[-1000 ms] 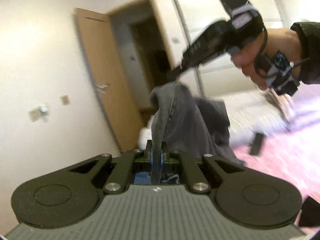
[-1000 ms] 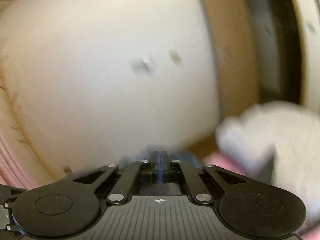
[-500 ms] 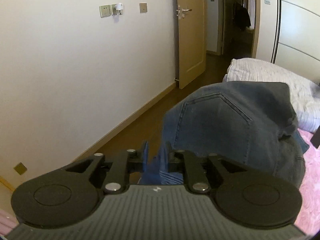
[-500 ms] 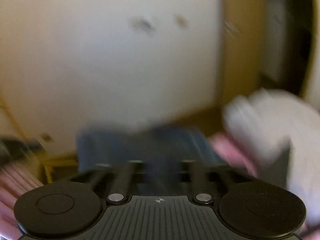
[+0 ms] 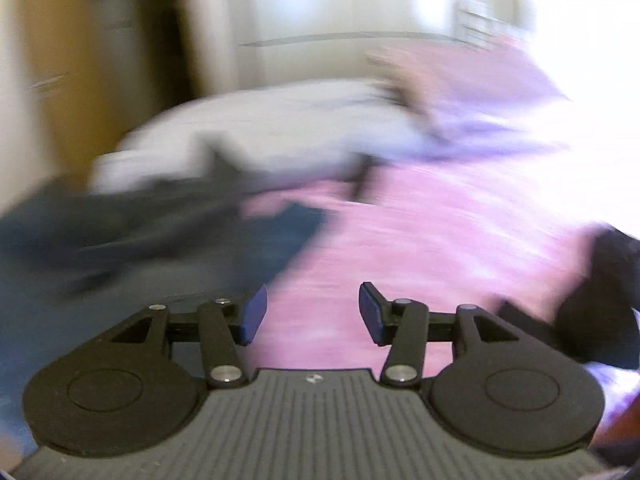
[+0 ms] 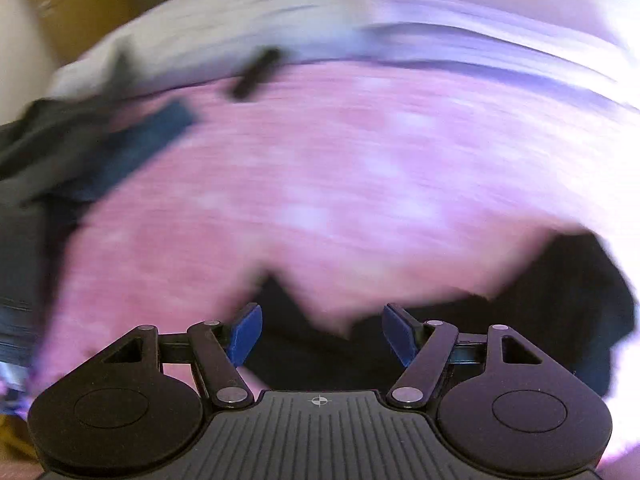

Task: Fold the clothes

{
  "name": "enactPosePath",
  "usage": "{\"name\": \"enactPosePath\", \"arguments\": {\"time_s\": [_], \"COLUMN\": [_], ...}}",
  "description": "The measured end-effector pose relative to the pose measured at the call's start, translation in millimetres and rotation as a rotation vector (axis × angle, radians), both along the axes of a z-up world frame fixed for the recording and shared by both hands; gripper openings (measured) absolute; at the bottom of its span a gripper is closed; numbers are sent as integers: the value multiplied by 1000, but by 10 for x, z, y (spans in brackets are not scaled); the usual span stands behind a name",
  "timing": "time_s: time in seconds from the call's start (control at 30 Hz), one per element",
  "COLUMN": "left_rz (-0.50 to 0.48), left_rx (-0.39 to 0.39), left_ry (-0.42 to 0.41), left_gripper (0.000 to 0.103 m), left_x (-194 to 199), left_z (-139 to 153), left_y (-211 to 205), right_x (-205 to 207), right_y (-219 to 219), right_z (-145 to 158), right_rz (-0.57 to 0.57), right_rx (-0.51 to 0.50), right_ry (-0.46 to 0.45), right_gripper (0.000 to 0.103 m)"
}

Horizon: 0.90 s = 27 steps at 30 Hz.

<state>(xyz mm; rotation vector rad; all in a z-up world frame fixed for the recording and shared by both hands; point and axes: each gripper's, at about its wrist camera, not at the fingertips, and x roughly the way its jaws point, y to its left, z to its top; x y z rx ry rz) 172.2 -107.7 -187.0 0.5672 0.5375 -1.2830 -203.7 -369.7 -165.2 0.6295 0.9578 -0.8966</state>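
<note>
Evidently both grippers have let go: left gripper (image 5: 308, 314) and right gripper (image 6: 320, 334) now gape empty above the pink bedspread (image 6: 340, 168), jeans (image 5: 132, 236) dropped aside; another garment comes next.

both views motion-blurred | jeans (image 5: 120, 232) smeared, cut off at left edge | dark garment (image 6: 520, 320) partly behind right gripper (image 6: 320, 334)

Pink bed cover (image 6: 340, 168): dark jeans (image 5: 132, 240) heaped left, black garment (image 6: 520, 320) near, white pillow (image 5: 260, 128) far.
</note>
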Motion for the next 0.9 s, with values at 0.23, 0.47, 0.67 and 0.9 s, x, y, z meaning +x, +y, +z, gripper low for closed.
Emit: {"name": "enactPosePath", "arguments": {"time_s": [0.23, 0.47, 0.67, 0.9], "left_rz": [-391, -530, -512, -418], "left_rx": [174, 363, 504, 449], "left_ry": [118, 181, 190, 205], "left_gripper": [63, 66, 10, 2], "left_x": [-2162, -3555, -3585, -2787], "left_z": [-738, -1531, -1950, -1847], "left_y": [-1280, -1969, -2225, -2473], "right_x": [-2117, -3247, -3293, -2668], "right_y": [-659, -1604, -2327, -2798], "right_z": [-239, -453, -861, -1078], "right_rz": [-180, -229, -158, 51], "right_rx": [6, 1, 104, 130], "right_ry": [50, -15, -103, -81], "right_gripper": [70, 72, 72, 72]}}
